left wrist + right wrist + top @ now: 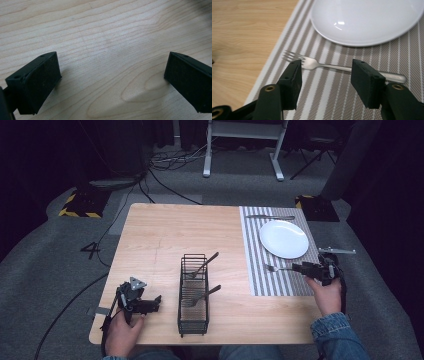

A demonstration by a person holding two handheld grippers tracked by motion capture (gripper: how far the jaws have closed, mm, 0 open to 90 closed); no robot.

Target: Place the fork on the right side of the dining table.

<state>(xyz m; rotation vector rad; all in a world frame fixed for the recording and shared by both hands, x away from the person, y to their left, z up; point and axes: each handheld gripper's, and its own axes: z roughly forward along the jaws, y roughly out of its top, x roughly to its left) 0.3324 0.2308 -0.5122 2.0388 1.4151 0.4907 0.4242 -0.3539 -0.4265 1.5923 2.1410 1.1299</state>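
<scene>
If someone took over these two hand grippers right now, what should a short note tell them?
Right gripper: open, just above the fork lying on the striped placemat beside the white plate; nothing held.
Left gripper: open, over bare table.
Done: one fork laid by the plate; a knife lies beyond it.
Left, probably: two forks in the wire caddy.

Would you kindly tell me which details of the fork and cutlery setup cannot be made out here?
- Fork on the placemat: in the right gripper view, the right gripper fingers cover parts of its head and handle.
- Utensil beyond the plate: too small in the high view to identify.
- Forks in the wire rack: their tines are blurred behind the wires in the high view.
</scene>
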